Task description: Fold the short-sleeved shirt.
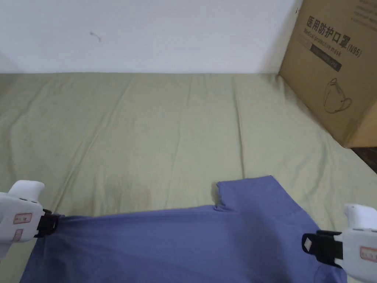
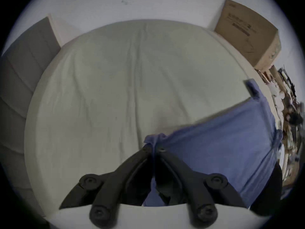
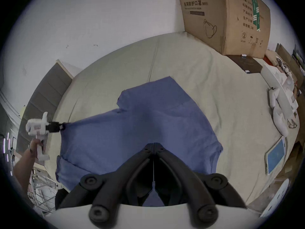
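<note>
Left tool (image 1: 54, 222) at 8 o'clock and right tool (image 1: 308, 243) at 4 o'clock, jaws clamped on the soft blue shirt (image 1: 191, 239), its near edge cut off, over a creased green bedsheet (image 1: 165, 129); cardboard box (image 1: 331, 70) at 2 o'clock.

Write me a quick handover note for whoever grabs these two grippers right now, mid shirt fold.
Left gripper: shut on the blue shirt at its left corner.
Right gripper: jaws together over the shirt's right side; a grip on cloth can't be confirmed.
Shirt: spread on the green sheet, one sleeve pointing toward the cardboard box.
Done: laid out.
Left: the folding itself.
</note>
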